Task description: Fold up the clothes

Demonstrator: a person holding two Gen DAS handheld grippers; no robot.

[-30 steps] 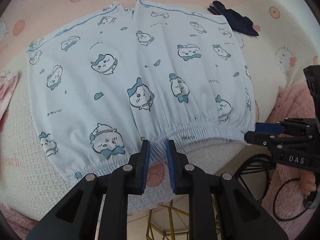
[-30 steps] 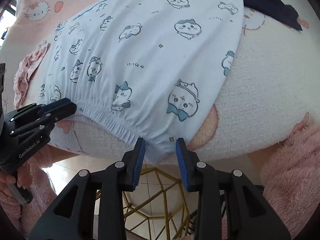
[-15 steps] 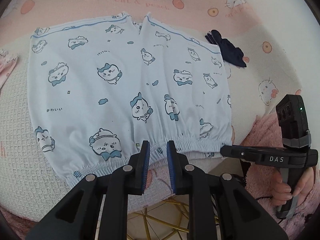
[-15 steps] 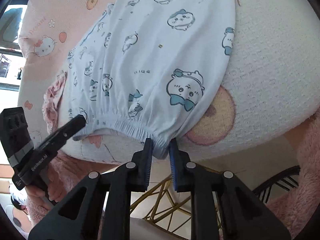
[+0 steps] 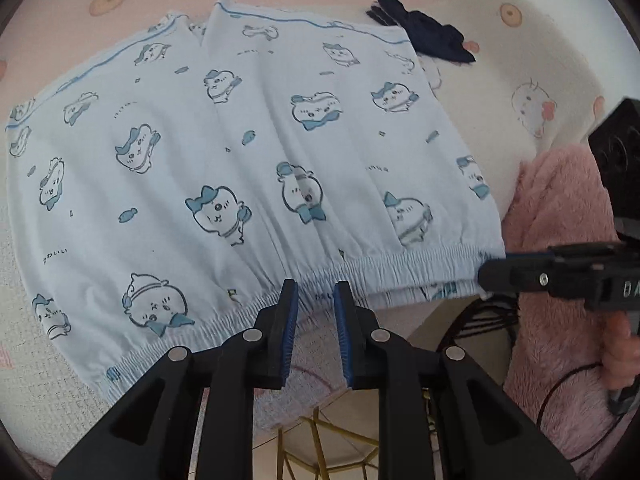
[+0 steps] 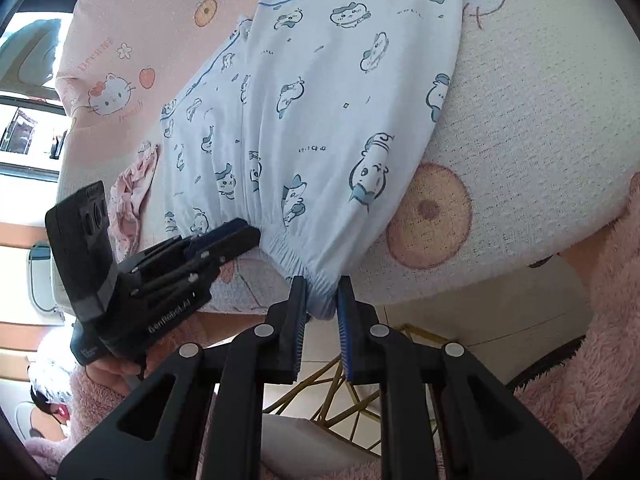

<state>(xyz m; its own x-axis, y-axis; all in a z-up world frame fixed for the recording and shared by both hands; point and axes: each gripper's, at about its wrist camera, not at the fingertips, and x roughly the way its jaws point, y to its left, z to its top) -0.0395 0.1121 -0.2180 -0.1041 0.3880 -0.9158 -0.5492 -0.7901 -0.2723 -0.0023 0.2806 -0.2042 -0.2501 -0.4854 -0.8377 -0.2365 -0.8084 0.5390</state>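
Shorts (image 5: pixel 256 168) lie flat on the blanket (image 5: pixel 532 40), waistband at the near edge — right gripper (image 6: pixel 322 300) pinches its corner, left gripper (image 5: pixel 315 296) pinches mid-band with a narrow gap, probably to carry that edge over for the fold.

You see pale blue shorts (image 5: pixel 248 168) printed with white cartoon characters in blue bows, small blue fish and a darker blue hem line at the upper edge of the frame. The cover (image 5: pixel 520 40) beneath is pink and cream with white cat faces and orange dots; a brown-ringed doughnut motif shows right of centre in the right wrist view. A navy garment (image 5: pixel 424 36) lies at upper right. Both grippers (image 5: pixel 314 304) (image 6: pixel 322 300) are black with blue finger pads. A pink fleecy sleeve (image 5: pixel 560 216) fills the right edge.
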